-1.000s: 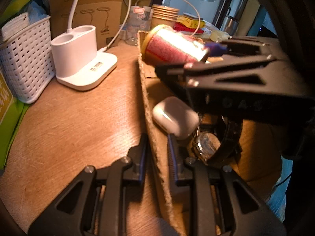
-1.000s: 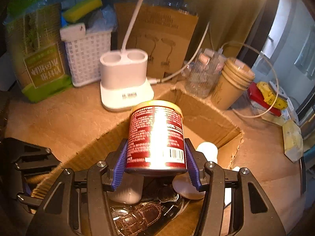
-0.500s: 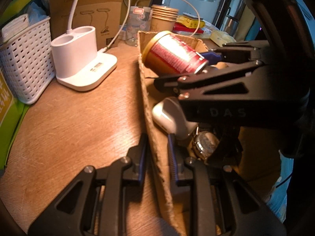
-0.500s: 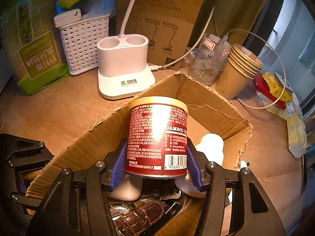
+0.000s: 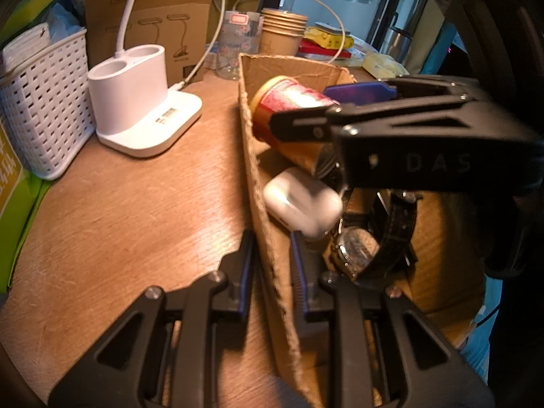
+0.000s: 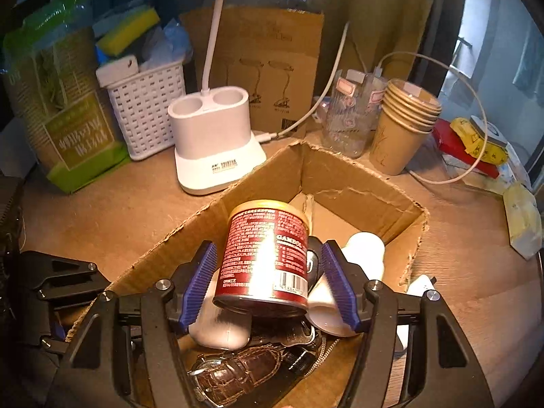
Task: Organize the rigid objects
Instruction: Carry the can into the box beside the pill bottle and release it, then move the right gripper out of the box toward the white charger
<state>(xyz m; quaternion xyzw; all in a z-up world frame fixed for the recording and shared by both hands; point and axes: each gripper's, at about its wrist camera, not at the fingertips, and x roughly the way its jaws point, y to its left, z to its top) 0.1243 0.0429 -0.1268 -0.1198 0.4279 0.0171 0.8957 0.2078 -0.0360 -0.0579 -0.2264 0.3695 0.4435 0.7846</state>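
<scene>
A red can with a gold rim [image 6: 265,258] lies tilted inside the cardboard box [image 6: 343,176], on top of a white earbud case [image 6: 217,329] and a brown-strap watch [image 6: 238,370]. My right gripper [image 6: 268,285] is open, its blue pads on either side of the can and apart from it. In the left wrist view the can [image 5: 289,108] shows inside the box behind the right gripper's fingers [image 5: 374,125]. My left gripper [image 5: 270,265] is shut on the box's near wall [image 5: 268,238]. A white bottle [image 6: 360,255] lies to the can's right.
On the wooden table [image 5: 136,221] stand a white lamp base [image 6: 214,142], a white basket [image 6: 146,102], stacked paper cups [image 6: 404,129], a glass jar [image 6: 350,115] and a green package [image 6: 57,108]. Cables and packets lie at the far right.
My right gripper lowered the can into the box and opened its jaws. The can now rests tilted on the items inside. My left gripper kept its hold on the box wall.
</scene>
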